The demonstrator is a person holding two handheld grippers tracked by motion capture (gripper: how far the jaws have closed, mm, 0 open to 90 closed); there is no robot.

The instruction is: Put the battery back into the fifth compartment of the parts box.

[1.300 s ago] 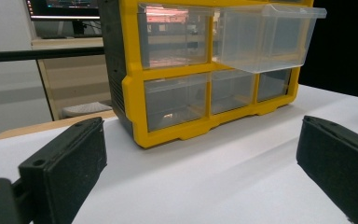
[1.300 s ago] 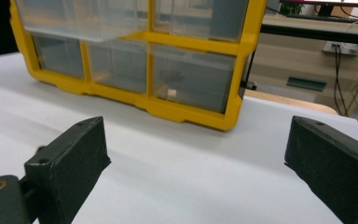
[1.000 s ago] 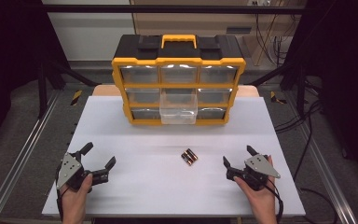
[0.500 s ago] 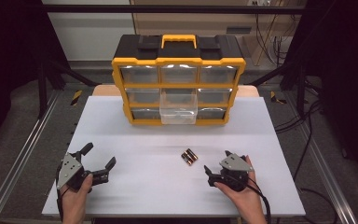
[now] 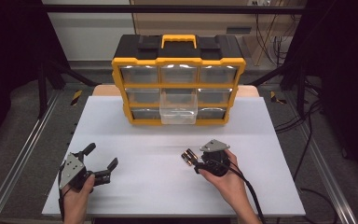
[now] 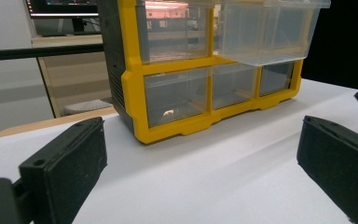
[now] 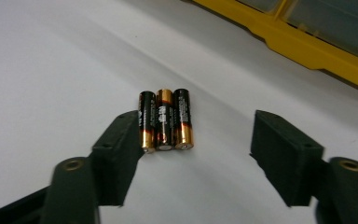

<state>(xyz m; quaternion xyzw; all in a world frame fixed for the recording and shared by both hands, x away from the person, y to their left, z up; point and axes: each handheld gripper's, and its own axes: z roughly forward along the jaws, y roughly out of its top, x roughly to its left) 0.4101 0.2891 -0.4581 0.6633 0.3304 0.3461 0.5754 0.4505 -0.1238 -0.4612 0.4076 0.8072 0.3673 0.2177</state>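
your right gripper sits low on the white table with its jaws spread wide, just beside 3 aa batteries that lie side by side and touching; in the right gripper view its left jaw is right against the outermost battery, the other jaw well off to the side. your left gripper rests near the table's front left corner, jaws also wide apart and holding nothing. at the back stands the yellow and black drawer organizer, with 1 clear drawer in its bottom middle pulled out.
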